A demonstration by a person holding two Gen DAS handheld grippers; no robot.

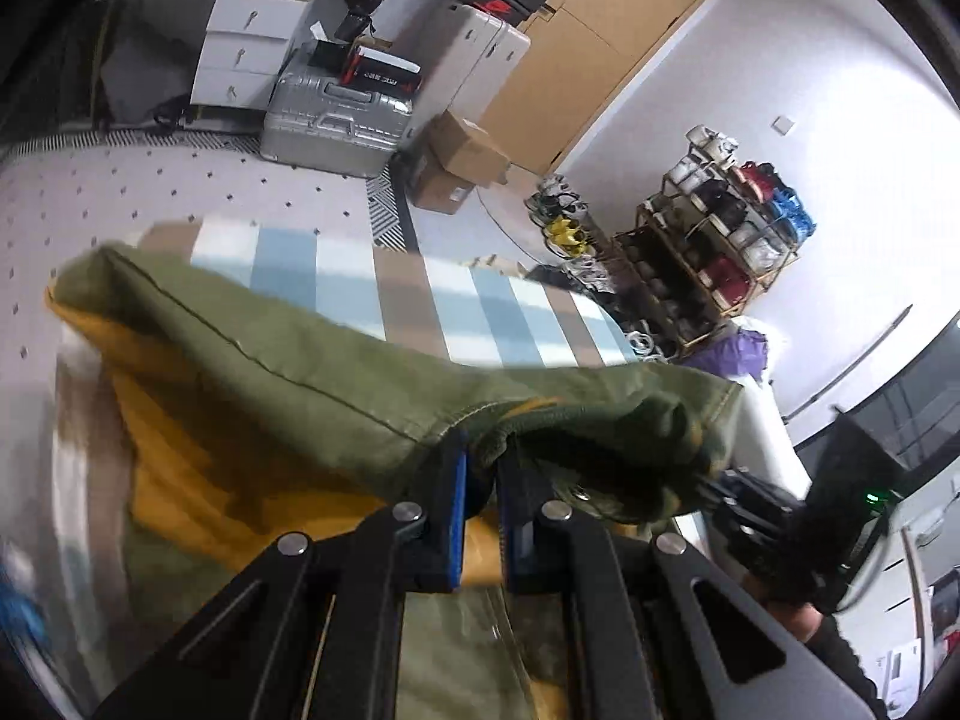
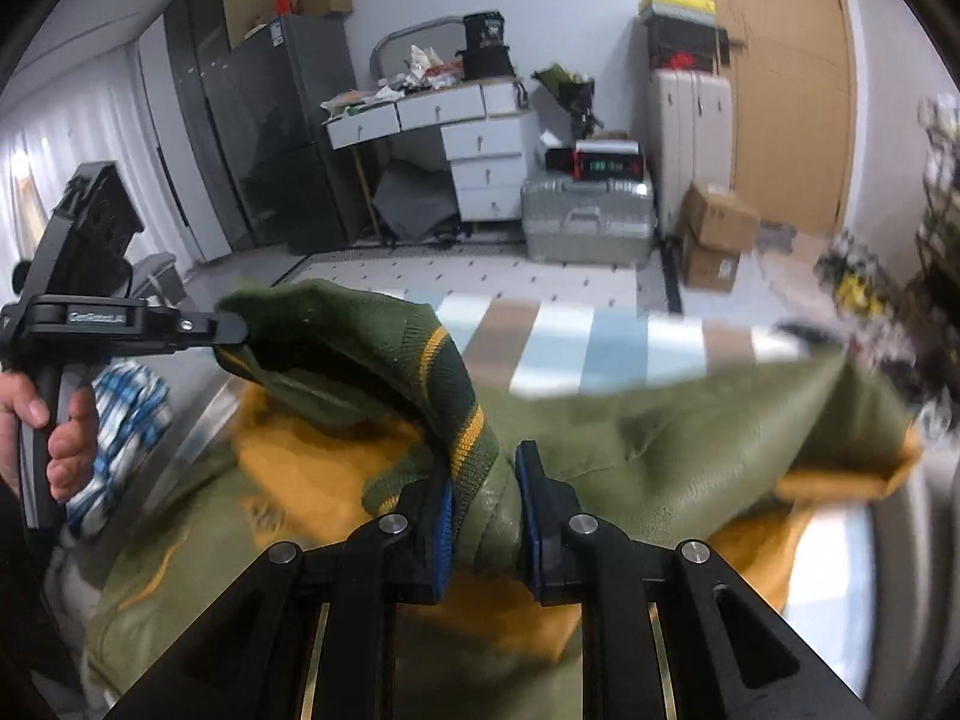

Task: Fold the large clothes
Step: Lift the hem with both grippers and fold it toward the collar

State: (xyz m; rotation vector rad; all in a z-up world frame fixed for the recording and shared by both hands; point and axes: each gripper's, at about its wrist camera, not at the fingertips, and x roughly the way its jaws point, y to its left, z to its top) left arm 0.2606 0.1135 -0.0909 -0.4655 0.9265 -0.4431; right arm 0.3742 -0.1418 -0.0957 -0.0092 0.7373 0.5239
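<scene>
Olive-green jacket (image 1: 312, 372) with a mustard-yellow lining (image 1: 180, 468) lifted off the surface, stretched between both tongs above a striped rug (image 1: 336, 276) in blue, white and brown bands.

Left gripper (image 1: 480, 480) clenched on a bunched fold of the green fabric at the jacket's edge; blue pads (image 1: 459, 516) almost together, cloth rising out of the gap and draping up and away to the left. Seen from the right wrist view, same left gripper (image 2: 231, 330) pinching the jacket's far corner at the left, held by a hand (image 2: 54, 426) wrapped around the handle.

Right gripper (image 2: 483, 498) clamped on a thicker gather of jacket, including the ribbed knit band with yellow stripes (image 2: 462, 420); fabric wedged tight between the blue pads (image 2: 444, 534), jaws kept a little apart by the bulk. Remaining cloth sagging below and ahead of both tools, yellow lining exposed underneath, right-hand part blurred.

Beyond the jacket: silver hard-shell suitcase (image 2: 588, 222) on the dotted floor mat (image 1: 180, 180), cardboard boxes (image 2: 714, 234) beside it, white drawer unit (image 2: 486, 162) behind, shoe rack (image 1: 714, 252) against the wall.
</scene>
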